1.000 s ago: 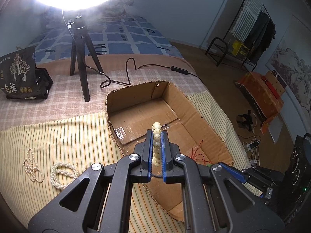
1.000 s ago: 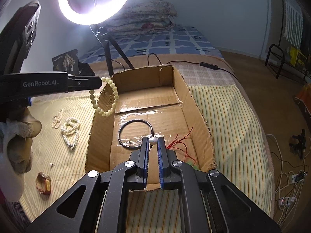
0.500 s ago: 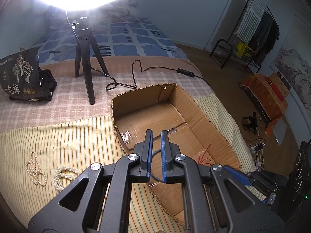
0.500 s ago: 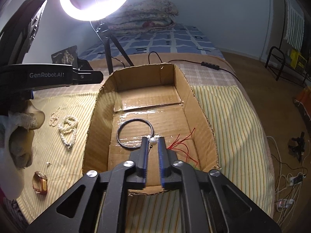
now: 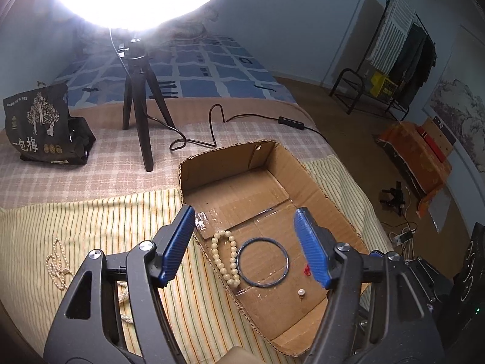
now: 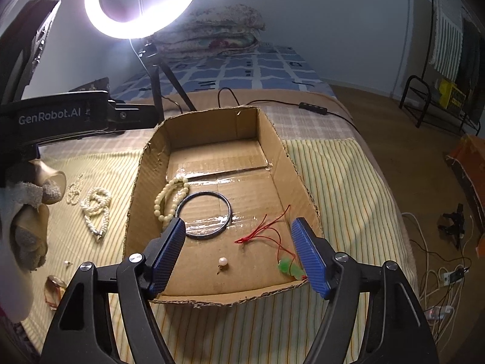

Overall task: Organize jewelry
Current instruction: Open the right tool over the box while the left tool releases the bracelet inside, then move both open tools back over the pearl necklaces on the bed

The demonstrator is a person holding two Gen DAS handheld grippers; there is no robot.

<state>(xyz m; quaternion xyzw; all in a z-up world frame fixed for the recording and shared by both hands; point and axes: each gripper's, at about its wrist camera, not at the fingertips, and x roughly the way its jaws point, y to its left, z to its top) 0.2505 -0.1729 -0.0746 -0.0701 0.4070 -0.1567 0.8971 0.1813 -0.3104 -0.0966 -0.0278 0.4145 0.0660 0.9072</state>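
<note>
Right wrist view shows a cream round-bead bracelet (image 6: 169, 198) lying as a flattened loop on the floor of the open brown cardboard box (image 6: 274, 139), long axis running toward the far wall, touching a thin dark metal bangle (image 6: 204, 214). A single white pearl (image 6: 222, 261) sits nearer. Both the right gripper (image 6: 238, 254) and left gripper (image 5: 244, 247) have fingers spread wide, holding nothing.

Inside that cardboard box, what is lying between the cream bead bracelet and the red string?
The dark bangle lies between them, touching the cream bead bracelet on one side, with the red string apart on the other. The right wrist view shows it best.
</note>
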